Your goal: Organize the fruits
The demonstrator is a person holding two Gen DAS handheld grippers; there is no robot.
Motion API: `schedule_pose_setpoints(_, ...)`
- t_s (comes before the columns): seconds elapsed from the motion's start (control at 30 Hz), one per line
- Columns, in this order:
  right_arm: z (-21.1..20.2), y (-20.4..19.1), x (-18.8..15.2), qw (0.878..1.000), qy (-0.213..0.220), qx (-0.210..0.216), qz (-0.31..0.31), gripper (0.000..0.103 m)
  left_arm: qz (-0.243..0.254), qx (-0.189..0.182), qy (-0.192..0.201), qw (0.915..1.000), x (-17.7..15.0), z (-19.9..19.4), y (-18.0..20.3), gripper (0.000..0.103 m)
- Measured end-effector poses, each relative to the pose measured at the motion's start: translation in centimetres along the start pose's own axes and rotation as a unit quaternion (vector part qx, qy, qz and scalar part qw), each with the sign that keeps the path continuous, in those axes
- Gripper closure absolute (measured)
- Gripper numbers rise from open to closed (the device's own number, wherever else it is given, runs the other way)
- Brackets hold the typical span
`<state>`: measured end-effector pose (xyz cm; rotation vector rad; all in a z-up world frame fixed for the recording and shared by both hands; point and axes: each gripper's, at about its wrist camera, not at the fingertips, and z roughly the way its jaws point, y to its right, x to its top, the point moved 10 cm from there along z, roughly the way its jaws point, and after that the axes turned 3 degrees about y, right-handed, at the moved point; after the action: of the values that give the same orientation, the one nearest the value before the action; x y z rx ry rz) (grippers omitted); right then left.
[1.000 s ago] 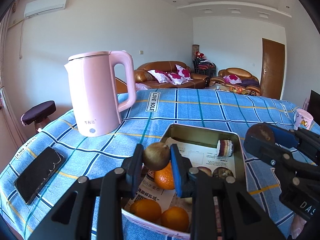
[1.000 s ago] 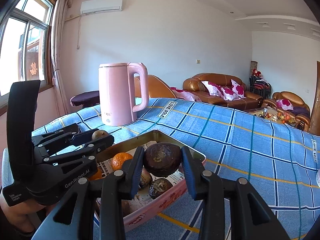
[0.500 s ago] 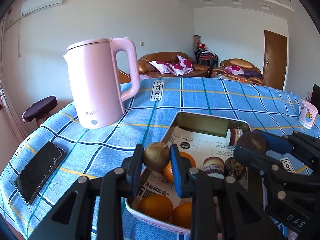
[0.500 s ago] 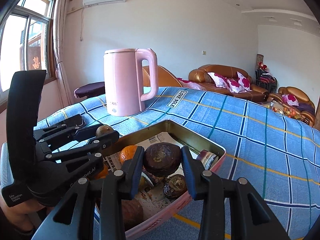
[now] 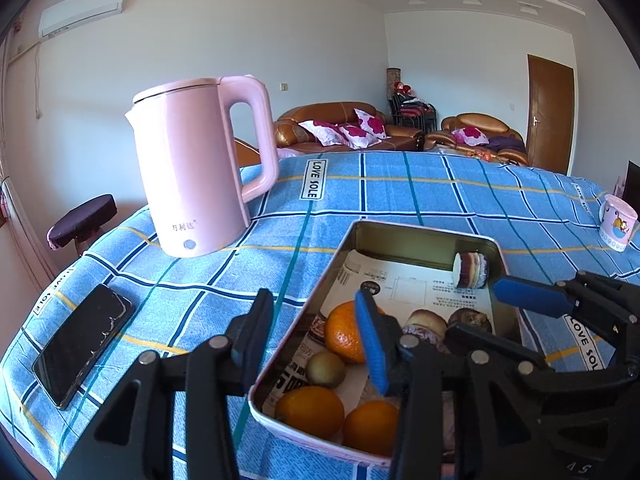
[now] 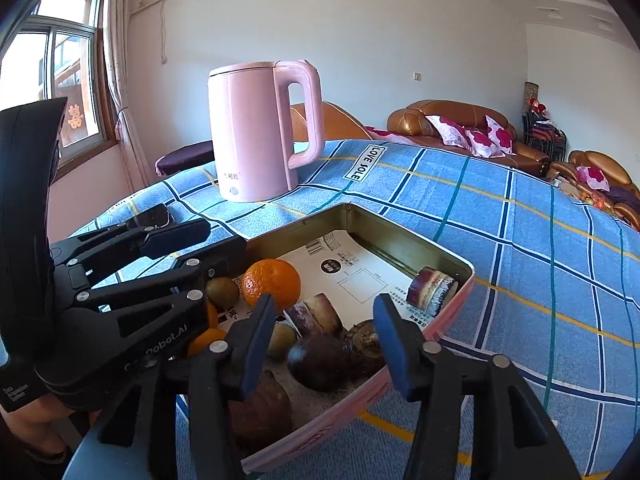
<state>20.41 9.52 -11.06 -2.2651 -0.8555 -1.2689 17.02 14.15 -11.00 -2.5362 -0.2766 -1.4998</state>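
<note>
Both grippers releasing over the tin [image 5: 420, 229]

Left gripper [image 5: 314, 332] is opening, kiwi [image 5: 325, 369] lying below; right gripper [image 6: 326, 338] is opening, its dark fruit [image 6: 320, 362] resting beneath.

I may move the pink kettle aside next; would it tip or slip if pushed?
The pink kettle stands tall on a fairly narrow base, so a high push could tip it. The tablecloth probably grips it; lifting by the handle looks safer.

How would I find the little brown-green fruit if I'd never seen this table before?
Look at the metal tin on the blue checked tablecloth, right of the pink kettle. At its near end lie three oranges; the small kiwi sits among them, touching the biggest orange. It is dull brown-green and smaller than any orange.
</note>
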Motion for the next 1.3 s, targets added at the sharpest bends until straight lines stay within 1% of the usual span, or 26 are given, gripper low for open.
schedule_pose_setpoints(0.03,-0.1,0.1,0.0,1.0,0.001,0.0,0.002,0.048,-0.001,0.001,0.002,1.0,0.1,0.0,-0.1,0.052)
schedule_pose_setpoints(0.1,-0.2,0.2,-0.1,1.0,0.002,-0.002,0.005,0.048,-0.003,0.0,0.005,1.0,0.1,-0.2,-0.1,0.045)
schedule_pose_setpoints(0.2,-0.6,0.5,0.0,1.0,0.006,-0.007,0.009,0.048,-0.013,-0.009,0.014,0.9998,0.3,-0.8,-0.1,0.038)
schedule_pose_setpoints(0.33,-1.7,1.1,0.0,1.0,0.018,-0.017,0.015,0.048,-0.017,-0.016,0.03,0.9993,0.8,-1.9,0.2,0.035)
schedule_pose_setpoints(0.4,-2.4,1.5,0.1,0.999,0.023,-0.026,0.018,0.047,-0.02,-0.017,0.038,0.9989,1.1,-2.4,0.2,0.031)
schedule_pose_setpoints(0.47,-3.2,2.1,0.3,0.999,0.03,-0.037,0.02,0.046,-0.024,-0.018,0.045,0.9985,1.4,-3.0,0.2,0.029)
schedule_pose_setpoints(0.63,-5.3,3.3,0.9,0.997,0.053,-0.056,0.03,0.044,-0.024,-0.022,0.053,0.9981,1.7,-3.9,0.4,0.029)
schedule_pose_setpoints(0.73,-6.1,3.7,1.2,0.996,0.061,-0.061,0.034,0.044,-0.024,-0.022,0.056,0.9979,1.8,-4.2,0.5,0.027)
schedule_pose_setpoints(1.3,-8.0,4.2,1.6,0.994,0.077,-0.068,0.04,0.043,-0.018,-0.024,0.057,0.9979,1.8,-4.9,1.2,0.027)
